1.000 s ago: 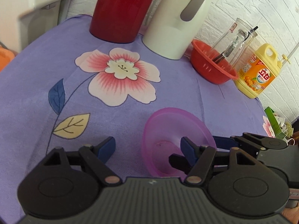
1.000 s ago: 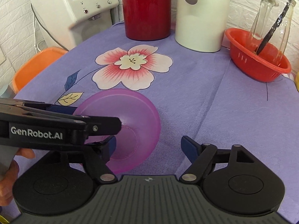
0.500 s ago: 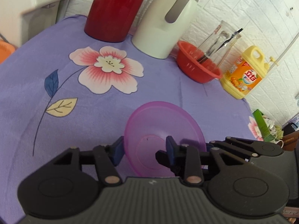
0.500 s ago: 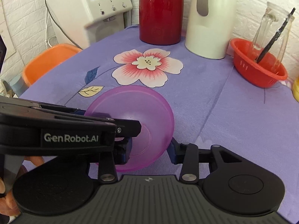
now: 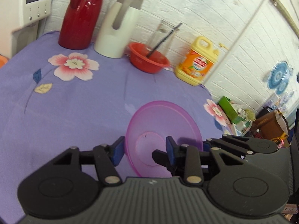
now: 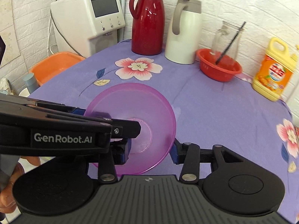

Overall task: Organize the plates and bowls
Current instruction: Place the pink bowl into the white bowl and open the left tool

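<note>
The step in hand looks like the carry: the translucent purple plastic bowl (image 6: 134,123) is pinched from two sides and seems lifted off the purple flowered cloth of the counter (image 6: 214,108), though how clear of it cannot be told. The left tool (image 5: 144,149) has its blue pads pressed onto the bowl's left wall, one pad outside and one inside. The right tool (image 6: 151,152) clamps the right wall the same way.

The bowl hangs over the near middle of the counter, well apart from the red plastic basin (image 6: 218,68) with a glass jar in it, the red thermos jug (image 6: 146,20), the white thermos jug (image 6: 184,31) along the far edge, and the yellow detergent bottle (image 6: 274,71) near the far right corner.

Its mouth tips up and toward the cameras, so the inside and flat base ring show; being round, it has no real long axis, only the rim plane, tilted with the far edge higher.

Next, I judge, both tools must travel together at an even gap, keeping the rim level, to wherever bowls are stacked; no such place shows. Uneven motion could twist the thin wall out of a pad.
</note>
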Tool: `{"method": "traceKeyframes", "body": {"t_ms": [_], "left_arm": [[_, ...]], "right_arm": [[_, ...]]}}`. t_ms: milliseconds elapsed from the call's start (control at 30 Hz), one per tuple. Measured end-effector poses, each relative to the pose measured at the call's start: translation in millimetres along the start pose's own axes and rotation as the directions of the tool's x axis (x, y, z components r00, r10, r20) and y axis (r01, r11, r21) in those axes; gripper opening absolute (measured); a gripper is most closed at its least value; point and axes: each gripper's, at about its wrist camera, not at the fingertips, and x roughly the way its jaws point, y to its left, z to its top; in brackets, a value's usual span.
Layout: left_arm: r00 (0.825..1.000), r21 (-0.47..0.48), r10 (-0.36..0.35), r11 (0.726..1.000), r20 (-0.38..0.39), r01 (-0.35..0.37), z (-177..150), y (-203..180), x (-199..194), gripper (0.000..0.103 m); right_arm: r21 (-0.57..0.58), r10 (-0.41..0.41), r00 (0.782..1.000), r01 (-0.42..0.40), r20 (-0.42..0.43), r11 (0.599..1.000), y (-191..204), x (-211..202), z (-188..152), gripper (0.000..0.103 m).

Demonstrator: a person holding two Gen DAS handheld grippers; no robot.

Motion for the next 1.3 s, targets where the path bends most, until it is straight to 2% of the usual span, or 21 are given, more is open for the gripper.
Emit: {"method": "traceKeyframes", "body": {"t_ms": [233, 367, 567, 800, 833, 867, 900, 933, 967, 1033, 1133, 1300], "left_arm": [[0.996, 0.052, -0.068, 0.996, -0.054, 0.071, -63, -44, -18, 0.034], [0.990, 0.072, -0.096, 0.992, -0.103, 0.103, -93, -62, -15, 0.034], [0.987, 0.103, -0.075, 0.991, -0.141, 0.090, -113, -71, -4, 0.034], [0.989, 0.140, -0.059, 0.987, -0.139, 0.079, -117, -76, -3, 0.035], [0.988, 0.138, -0.064, 0.987, -0.140, 0.084, -118, -76, -3, 0.037], [0.988, 0.135, -0.071, 0.987, -0.140, 0.090, -118, -76, -2, 0.043], [0.988, 0.132, -0.078, 0.987, -0.135, 0.096, -118, -76, -3, 0.061], [0.989, 0.129, -0.080, 0.987, -0.124, 0.096, -118, -75, -4, 0.073], [0.990, 0.126, -0.092, 0.987, -0.103, 0.104, -117, -76, -8, 0.080], [0.994, 0.137, -0.091, 0.986, -0.062, 0.099, -116, -77, -16, 0.083], [0.996, 0.143, -0.087, 0.986, 0.029, 0.082, -114, -78, -33, 0.089], [0.986, 0.079, -0.084, 0.994, 0.142, 0.073, -114, -66, -58, 0.093]], "right_arm": [[0.037, -0.050, 0.999, 0.050, -0.006, 0.998, 0, -52, -64, 0.078], [0.065, -0.066, 0.998, 0.067, -0.024, 0.996, -5, -67, -96, 0.079], [0.105, -0.056, 0.997, 0.060, -0.046, 0.993, -10, -63, -121, 0.080], [0.082, -0.052, 0.999, 0.053, -0.014, 0.995, -5, -71, -133, 0.087], [0.077, -0.055, 0.998, 0.056, -0.006, 0.995, -3, -73, -135, 0.087], [0.074, -0.061, 0.998, 0.060, 0.003, 0.995, -3, -75, -136, 0.088], [0.077, -0.065, 0.998, 0.064, 0.017, 0.995, -2, -78, -139, 0.093], [0.083, -0.068, 0.997, 0.065, 0.033, 0.994, -3, -81, -141, 0.102], [0.098, -0.088, 0.995, 0.082, 0.053, 0.992, -3, -86, -144, 0.103], [0.125, -0.151, 0.982, 0.136, 0.115, 0.983, -3, -99, -151, 0.103], [0.200, -0.213, 0.960, 0.176, 0.180, 0.964, -6, -116, -166, 0.103], [0.364, -0.253, 0.934, 0.150, 0.253, 0.919, -8, -132, -198, 0.103]]}}
